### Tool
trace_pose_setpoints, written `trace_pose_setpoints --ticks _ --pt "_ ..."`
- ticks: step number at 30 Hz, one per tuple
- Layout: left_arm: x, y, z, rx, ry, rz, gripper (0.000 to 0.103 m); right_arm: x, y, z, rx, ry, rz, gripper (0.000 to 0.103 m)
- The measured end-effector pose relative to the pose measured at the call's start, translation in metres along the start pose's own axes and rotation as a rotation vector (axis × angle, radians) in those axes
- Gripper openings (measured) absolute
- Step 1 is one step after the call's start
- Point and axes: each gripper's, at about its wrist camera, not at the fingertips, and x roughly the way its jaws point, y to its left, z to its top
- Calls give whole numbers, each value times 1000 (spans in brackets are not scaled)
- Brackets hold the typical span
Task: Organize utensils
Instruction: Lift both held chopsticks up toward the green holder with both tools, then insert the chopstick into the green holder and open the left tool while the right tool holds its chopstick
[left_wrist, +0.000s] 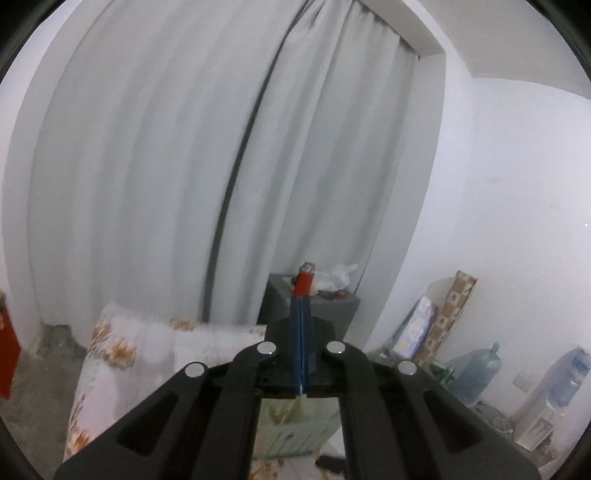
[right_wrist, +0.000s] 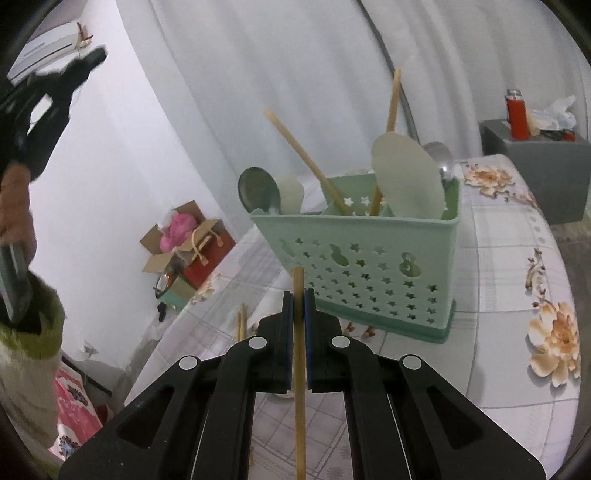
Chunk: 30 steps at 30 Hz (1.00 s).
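Note:
In the right wrist view my right gripper (right_wrist: 298, 295) is shut on a wooden chopstick (right_wrist: 299, 369) that runs back between the fingers. It is held just in front of a green perforated utensil basket (right_wrist: 369, 266) on the table. The basket holds two chopsticks (right_wrist: 306, 162), metal spoons (right_wrist: 256, 188) and pale plastic spoons (right_wrist: 406, 177). More chopsticks (right_wrist: 241, 325) lie on the tablecloth to the left. My left gripper (left_wrist: 302, 295) is shut and empty, raised and pointing at the curtain; it also shows at the upper left of the right wrist view (right_wrist: 88, 62).
The table has a floral checked cloth (right_wrist: 517, 295). A grey box (right_wrist: 535, 170) with a red lighter (right_wrist: 516, 114) and tissues stands behind it. Cardboard boxes and bags (right_wrist: 184, 243) sit on the floor left. Water jugs (left_wrist: 476, 373) stand by the wall.

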Motion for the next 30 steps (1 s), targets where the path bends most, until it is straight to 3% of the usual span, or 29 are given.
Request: trace_pose_setpoints --ticks 4,9,12,15,21,24,28,30 --pt "21 1 3 0 9 -4 0 -5 -3 2 6 -8 -5 4" --pt "28 14 -26 -32 93 38 0 1 -10 -2 26 9 -8 4" --pt "25 25 -58 -60 182 73 0 5 -15 -5 43 27 -1 4" --pt "21 35 -97 -85 291 101 9 9 -16 -6 46 35 -2 4" --pt "26 27 -174 -89 531 79 23 18 -18 -9 56 62 -10 4" --pt "39 15 -218 -25 683 96 26 21 -17 -10 64 73 -12 4" --pt "56 6 -252 105 773 165 26 21 -13 -9 56 74 -14 4" --pt "62 7 -261 119 803 197 26 20 -12 -8 54 70 -19 4"
